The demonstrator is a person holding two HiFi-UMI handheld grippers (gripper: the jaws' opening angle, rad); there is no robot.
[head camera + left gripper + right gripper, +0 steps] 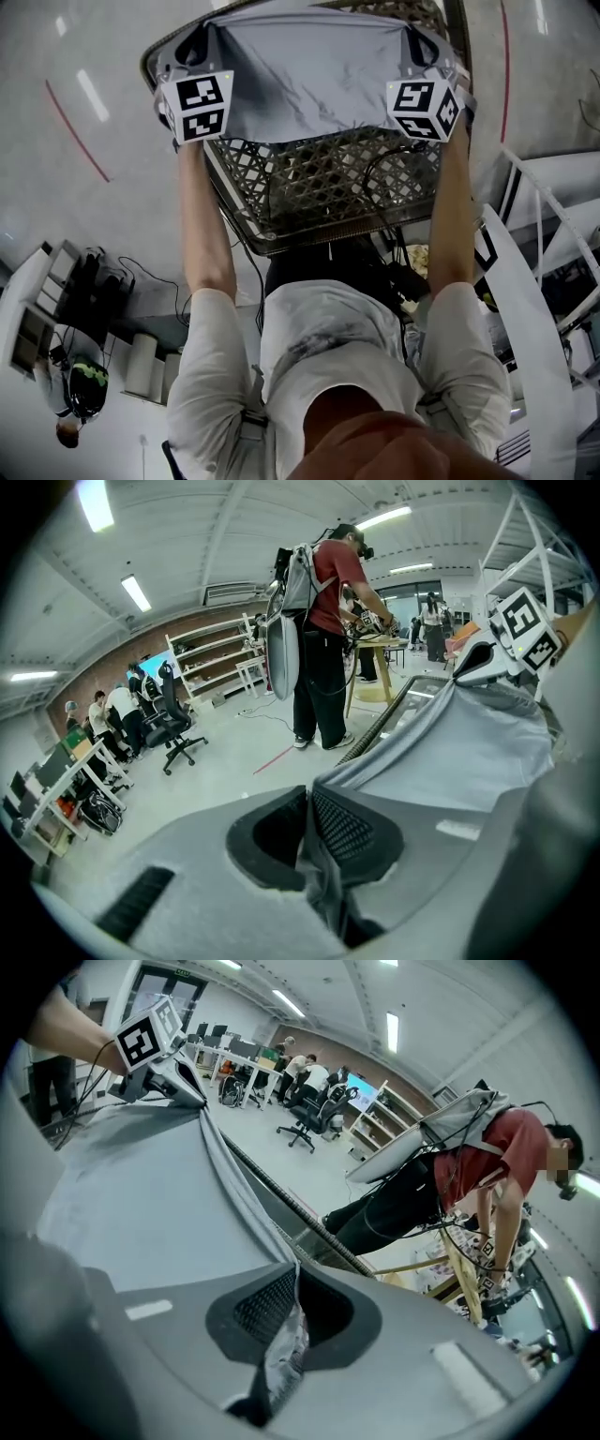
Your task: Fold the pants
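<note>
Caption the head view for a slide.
Left gripper and right gripper hold grey pants stretched above a wire-mesh table.

Pants [309, 70] are stretched between left claw [199, 36] and right claw [419, 37], screening the far half of the lattice bench [319, 183]. Near half lies bare, clear to pass. White frame [553, 244] crowds the right, open floor [84, 187] on the left. A person [323, 639] stands past the far end.

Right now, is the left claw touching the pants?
Touching. The left gripper view shows the left claw shut on a fold of the grey pants, with the fabric pinched between its jaws.
</note>
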